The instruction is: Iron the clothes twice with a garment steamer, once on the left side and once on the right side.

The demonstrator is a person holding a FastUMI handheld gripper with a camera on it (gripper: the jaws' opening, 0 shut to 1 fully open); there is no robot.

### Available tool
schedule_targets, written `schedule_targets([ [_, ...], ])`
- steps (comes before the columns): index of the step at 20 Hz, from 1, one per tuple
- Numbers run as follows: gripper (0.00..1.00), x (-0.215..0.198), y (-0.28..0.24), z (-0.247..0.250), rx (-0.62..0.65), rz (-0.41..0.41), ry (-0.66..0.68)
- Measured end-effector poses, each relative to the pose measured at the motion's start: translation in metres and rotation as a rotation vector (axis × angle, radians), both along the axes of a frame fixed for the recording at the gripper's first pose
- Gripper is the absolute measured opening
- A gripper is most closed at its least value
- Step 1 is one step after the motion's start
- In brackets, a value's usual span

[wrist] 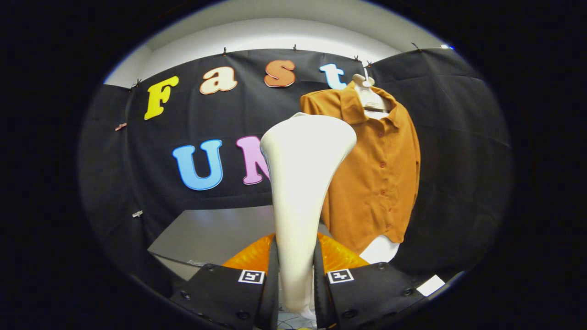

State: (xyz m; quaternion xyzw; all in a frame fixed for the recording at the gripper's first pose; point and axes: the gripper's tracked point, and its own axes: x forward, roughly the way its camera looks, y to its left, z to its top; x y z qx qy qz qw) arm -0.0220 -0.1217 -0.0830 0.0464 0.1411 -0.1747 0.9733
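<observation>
Starting over on the left, there's a grey table (pixel 215 233) sitting low against the black cloth wall (pixel 458 137), with a small clip (pixel 137 213) pinned to the cloth beside it. Closer in, right behind the fingers, something orange and translucent with a ribbed look (pixel 250 256) pokes out on both sides of the steamer's neck — can't really tell what it is from here.

Dead centre is the garment steamer (pixel 300 183). It's white, narrow at the bottom and flaring out to a wide head at the top, standing upright. The gripper (pixel 296 293) has it by the slim lower part: the two black fingers (pixel 270 284) are pressed in on either side of the handle, each one touching it, so it's a proper pinch. Each finger block carries a little square black-and-white marker (pixel 251 276) on top.

Moving right, the orange-brown button-up shirt (pixel 380 174) hangs on a white mannequin form (pixel 369 94), collar open, buttons running down the front. It sits beyond the steamer and just to the right of its head — the steamer head overlaps the shirt's near sleeve edge in the view, though I can't say whether they actually touch. The white base of the form (pixel 380 251) peeks out under the hem. Low down on the far right there's a small white tag (pixel 430 285) by the right finger block.
</observation>
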Motion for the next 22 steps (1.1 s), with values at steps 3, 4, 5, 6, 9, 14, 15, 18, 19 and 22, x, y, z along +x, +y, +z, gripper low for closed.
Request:
schedule_targets([
  [3, 0.35, -0.004, -0.046, 0.001, 0.001, -0.056, -0.006],
  [4, 0.35, -0.002, -0.062, 0.000, 0.004, -0.070, -0.005],
  [5, 0.35, 0.003, -0.077, 0.000, 0.008, -0.076, -0.005],
  [6, 0.35, 0.007, -0.089, 0.000, 0.010, -0.077, -0.006],
  [9, 0.35, 0.030, -0.121, 0.003, 0.008, -0.034, -0.015],
  [14, 0.35, 0.070, -0.153, -0.001, 0.007, 0.075, -0.007],
  [15, 0.35, 0.077, -0.156, -0.004, 0.014, 0.103, -0.006],
  [18, 0.35, 0.092, -0.163, -0.013, 0.015, 0.155, 0.011],
  [19, 0.35, 0.095, -0.164, -0.014, 0.022, 0.173, 0.011],
  [22, 0.35, 0.108, -0.166, -0.019, 0.057, 0.229, 0.015],
])
